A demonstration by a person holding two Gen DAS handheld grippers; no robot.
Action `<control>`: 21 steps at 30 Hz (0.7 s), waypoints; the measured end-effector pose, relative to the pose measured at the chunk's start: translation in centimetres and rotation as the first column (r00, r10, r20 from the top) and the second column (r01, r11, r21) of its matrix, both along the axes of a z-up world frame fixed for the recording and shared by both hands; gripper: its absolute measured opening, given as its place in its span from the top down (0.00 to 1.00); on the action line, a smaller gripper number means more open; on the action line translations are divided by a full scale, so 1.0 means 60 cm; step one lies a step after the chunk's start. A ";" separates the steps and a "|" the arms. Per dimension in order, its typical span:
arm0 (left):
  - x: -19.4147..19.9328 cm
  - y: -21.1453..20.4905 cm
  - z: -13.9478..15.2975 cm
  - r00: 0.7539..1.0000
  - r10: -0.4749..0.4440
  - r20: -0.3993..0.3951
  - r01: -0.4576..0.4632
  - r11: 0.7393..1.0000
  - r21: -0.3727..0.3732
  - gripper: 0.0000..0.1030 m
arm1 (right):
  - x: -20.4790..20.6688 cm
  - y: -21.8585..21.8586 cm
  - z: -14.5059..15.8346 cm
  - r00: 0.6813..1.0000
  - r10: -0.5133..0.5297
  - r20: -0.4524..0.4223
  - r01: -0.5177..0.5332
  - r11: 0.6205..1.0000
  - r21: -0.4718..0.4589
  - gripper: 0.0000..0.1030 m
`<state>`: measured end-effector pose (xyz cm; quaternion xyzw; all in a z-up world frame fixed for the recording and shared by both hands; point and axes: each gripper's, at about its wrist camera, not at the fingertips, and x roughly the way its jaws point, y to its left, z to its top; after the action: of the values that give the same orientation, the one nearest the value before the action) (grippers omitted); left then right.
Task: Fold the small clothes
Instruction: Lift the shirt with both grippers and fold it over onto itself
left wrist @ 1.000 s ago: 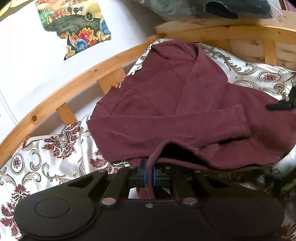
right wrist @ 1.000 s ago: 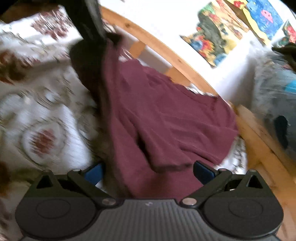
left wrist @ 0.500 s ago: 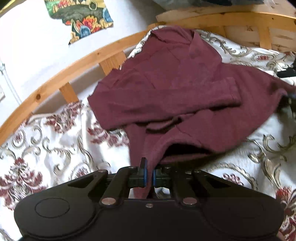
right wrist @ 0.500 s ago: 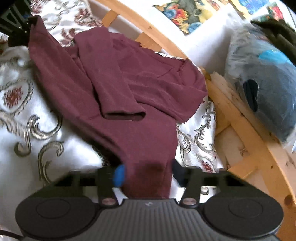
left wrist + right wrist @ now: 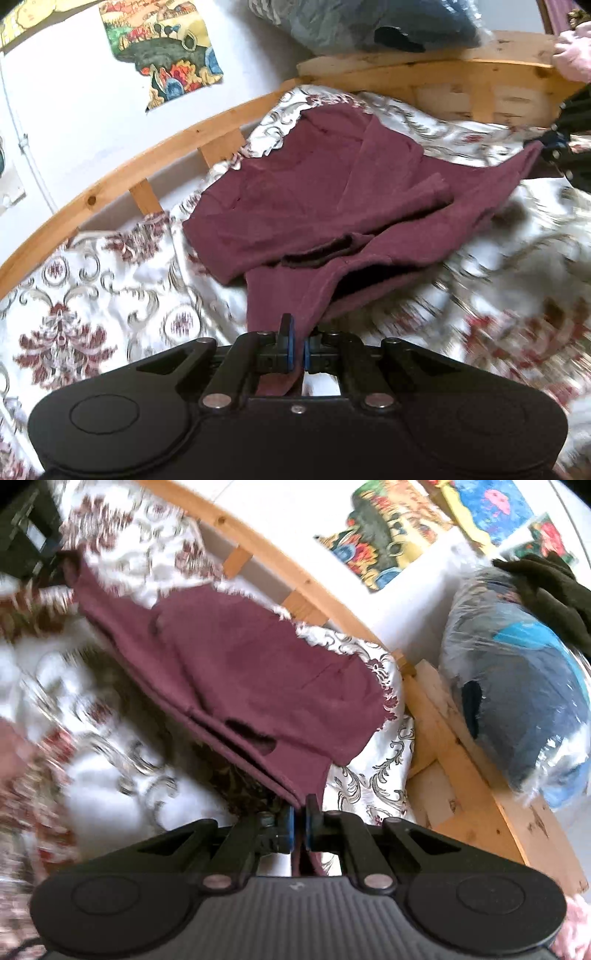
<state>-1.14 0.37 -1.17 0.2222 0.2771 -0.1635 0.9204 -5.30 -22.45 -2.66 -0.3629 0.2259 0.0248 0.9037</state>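
A small maroon sweater (image 5: 332, 206) lies on the patterned bedspread with its sleeves folded across the body. My left gripper (image 5: 298, 350) is shut on the sweater's near hem corner. My right gripper (image 5: 298, 827) is shut on the other hem corner of the sweater (image 5: 251, 675). The hem is stretched taut between the two grippers and lifted off the bed. The right gripper also shows at the right edge of the left wrist view (image 5: 554, 144), pinching the cloth. The left gripper shows at the top left of the right wrist view (image 5: 29, 546).
The white bedspread (image 5: 110, 302) has red and gold flowers. A curved wooden bed rail (image 5: 155, 158) runs behind the sweater. A plastic-wrapped blue bundle (image 5: 517, 709) sits past the rail. Colourful paper (image 5: 162, 55) hangs on the white wall.
My right gripper closed on the sweater's hem corner; it was open a second ago. Both grippers pulled apart and back, stretching the hem between them.
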 end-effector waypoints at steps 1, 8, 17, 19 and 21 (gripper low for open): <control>-0.018 0.007 0.007 1.000 -0.013 -0.017 0.013 1.000 -0.007 0.96 | -0.017 0.002 0.011 1.000 0.004 -0.011 -0.004 1.000 0.016 0.93; -0.077 0.068 0.079 0.985 0.008 -0.171 -0.044 0.976 -0.212 0.96 | -0.109 -0.011 0.096 0.996 0.058 -0.062 -0.041 0.970 0.240 0.94; -0.011 0.044 0.170 0.998 0.013 -0.063 -0.023 0.986 -0.164 0.95 | -0.031 -0.012 0.151 0.994 0.027 0.109 -0.051 0.975 0.217 0.93; 0.030 0.028 0.177 0.999 0.015 -0.045 -0.020 0.992 -0.128 0.95 | 0.006 -0.017 0.147 0.991 0.015 0.133 -0.046 0.971 0.233 0.93; 0.080 0.014 0.183 0.999 0.018 -0.047 -0.022 0.995 -0.098 0.95 | 0.055 -0.021 0.137 0.986 -0.001 0.165 -0.037 0.974 0.225 0.93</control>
<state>3.66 1.20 9.79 0.1699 0.2921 -0.1728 0.9252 -2.03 -23.70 5.58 -0.2601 0.1433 0.0287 0.9544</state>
